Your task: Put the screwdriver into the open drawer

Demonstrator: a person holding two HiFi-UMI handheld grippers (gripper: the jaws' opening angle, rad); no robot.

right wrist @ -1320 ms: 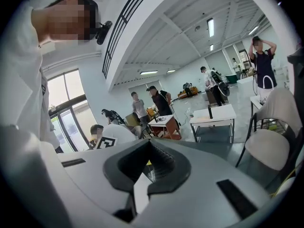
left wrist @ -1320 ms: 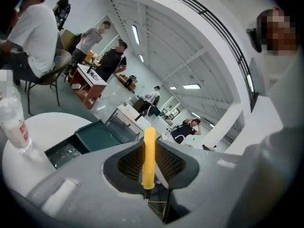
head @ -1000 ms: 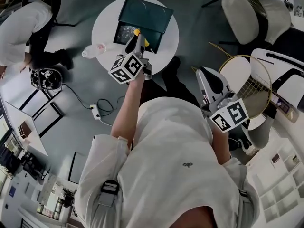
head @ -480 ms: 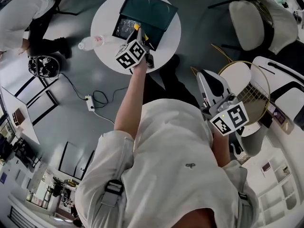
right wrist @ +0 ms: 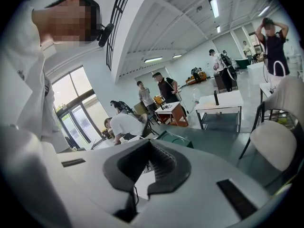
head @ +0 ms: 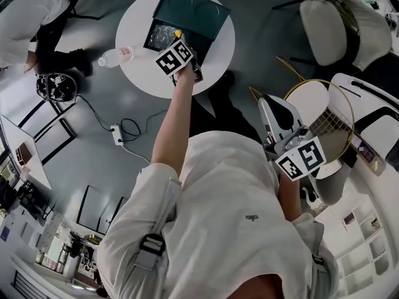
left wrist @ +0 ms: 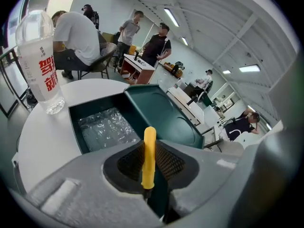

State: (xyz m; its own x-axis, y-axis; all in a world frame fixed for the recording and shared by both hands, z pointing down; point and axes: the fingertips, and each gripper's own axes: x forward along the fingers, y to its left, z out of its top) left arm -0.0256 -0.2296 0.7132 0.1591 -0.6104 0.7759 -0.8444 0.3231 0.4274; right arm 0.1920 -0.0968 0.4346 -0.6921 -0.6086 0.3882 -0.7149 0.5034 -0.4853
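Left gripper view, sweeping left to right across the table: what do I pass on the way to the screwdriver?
water bottle → open drawer, lined with crinkled clear plastic → screwdriver, its yellow handle clamped in the left tool

The left gripper (left wrist: 149, 145) is squeezing the screwdriver (left wrist: 149, 163), but only the yellow handle is showing. The metal end is hiding down between the jaws. The gripper's grey body is covering the near side of the drawer (left wrist: 156, 113). Crinkly clear plastic (left wrist: 107, 127) is lying inside, and whatever is under it is too blurry to tell. In the head view the marker cube (head: 177, 56) is covering the jaws, and the screwdriver is showing only as a tiny yellow dot. In the right gripper view only a small green corner of the drawer is peeking out.
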